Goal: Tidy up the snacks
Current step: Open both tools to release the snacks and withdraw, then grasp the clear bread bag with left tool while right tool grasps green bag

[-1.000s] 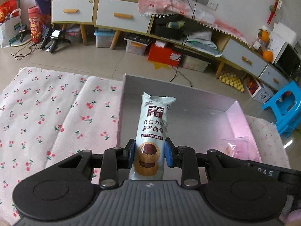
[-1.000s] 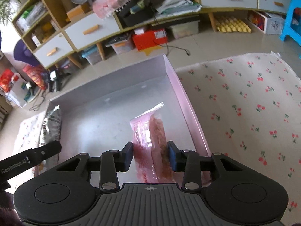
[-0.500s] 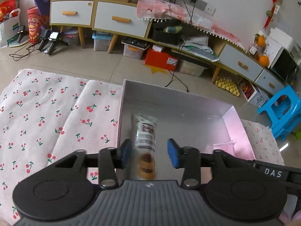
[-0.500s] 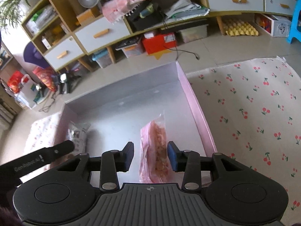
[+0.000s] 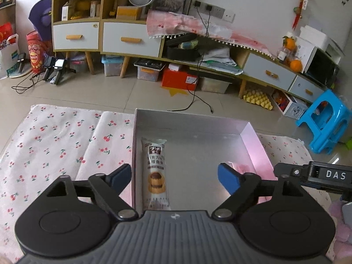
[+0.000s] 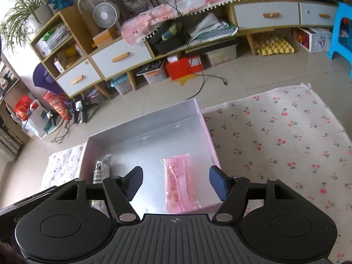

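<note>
Both packets had left the tongs since a second earlier, when each pair was clamped on one. The left tongs [image 5: 174,175] stood wide apart above the shallow pink-walled box [image 5: 253,138], holding nothing. Below them the white cookie packet [image 5: 155,173] lay flat on the box floor, lengthwise along the left wall and just beside it. The right tongs [image 6: 175,181] were likewise spread and empty. The pink snack packet [image 6: 179,187] lay flat between their fingers, on the box floor near the right wall [image 6: 209,140], apart from the cookie packet [image 6: 101,169] at the opposite side. The box rested on a cherry-print cloth [image 6: 286,143] that covered the tabletop. A blue stool [image 5: 325,121] stood on the floor beyond.
</note>
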Demonstrator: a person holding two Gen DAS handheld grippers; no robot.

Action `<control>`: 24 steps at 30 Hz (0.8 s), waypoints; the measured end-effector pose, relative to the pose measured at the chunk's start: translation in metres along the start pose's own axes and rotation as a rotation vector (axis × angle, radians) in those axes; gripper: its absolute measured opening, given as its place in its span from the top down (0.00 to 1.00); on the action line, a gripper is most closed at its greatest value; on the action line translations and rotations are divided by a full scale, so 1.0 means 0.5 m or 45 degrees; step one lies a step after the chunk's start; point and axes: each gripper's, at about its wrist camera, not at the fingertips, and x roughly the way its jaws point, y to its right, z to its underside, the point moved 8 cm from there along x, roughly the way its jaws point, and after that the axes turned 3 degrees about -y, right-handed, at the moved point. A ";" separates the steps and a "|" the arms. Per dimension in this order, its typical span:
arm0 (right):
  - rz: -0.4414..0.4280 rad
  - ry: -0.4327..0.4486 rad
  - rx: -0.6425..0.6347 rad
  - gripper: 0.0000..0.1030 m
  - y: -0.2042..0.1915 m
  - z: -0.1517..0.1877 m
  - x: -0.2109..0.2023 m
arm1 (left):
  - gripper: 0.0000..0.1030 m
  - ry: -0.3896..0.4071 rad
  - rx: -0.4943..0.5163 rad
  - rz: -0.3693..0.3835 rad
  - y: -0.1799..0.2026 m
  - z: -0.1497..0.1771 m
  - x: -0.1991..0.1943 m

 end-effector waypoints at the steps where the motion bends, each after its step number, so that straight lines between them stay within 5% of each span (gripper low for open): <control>1: 0.005 0.003 -0.009 0.30 0.001 0.003 -0.010 | 0.15 -0.001 -0.001 -0.001 -0.001 0.002 -0.006; 16: 0.023 0.005 -0.101 0.13 0.006 0.064 -0.122 | 0.01 -0.044 0.086 -0.071 -0.004 0.042 -0.082; 24: 0.030 -0.010 -0.141 0.12 0.013 0.102 -0.148 | 0.01 -0.031 0.132 -0.056 -0.011 0.082 -0.108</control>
